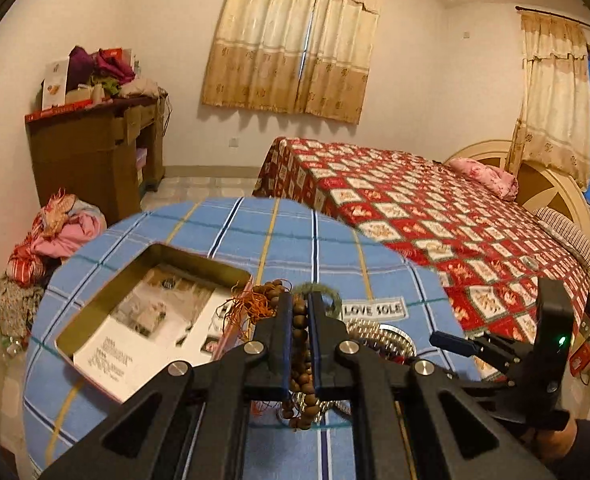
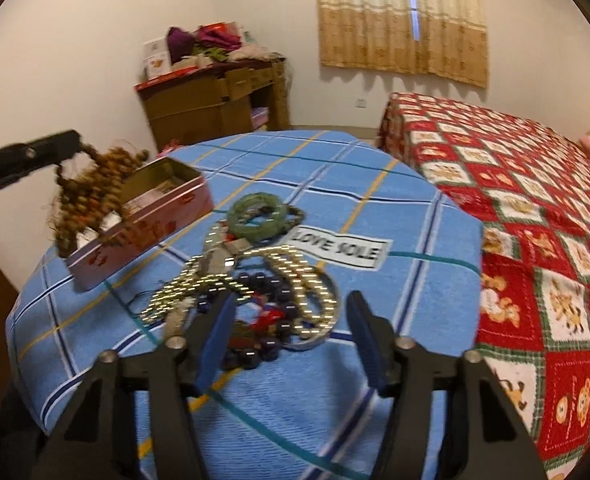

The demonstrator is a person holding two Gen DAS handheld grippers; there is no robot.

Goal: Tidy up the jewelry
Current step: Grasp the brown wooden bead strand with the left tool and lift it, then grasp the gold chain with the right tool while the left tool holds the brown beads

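My left gripper (image 1: 300,300) is shut on a brown wooden bead necklace (image 1: 301,344) with an orange tassel and holds it in the air next to the open pink tin box (image 1: 155,312). In the right wrist view the left gripper (image 2: 71,142) hangs the beads (image 2: 91,196) over the tin (image 2: 143,224). My right gripper (image 2: 291,312) is open, just above a jewelry pile: silver chains (image 2: 291,276), dark blue beads (image 2: 263,344), green bangles (image 2: 257,216). The right gripper also shows in the left wrist view (image 1: 451,342).
The round table wears a blue plaid cloth (image 2: 375,380) with a "LOVE SOLE" label (image 2: 337,250). A bed with a red patterned cover (image 2: 535,240) stands to the right. A brown cabinet (image 2: 215,108) stands at the far wall.
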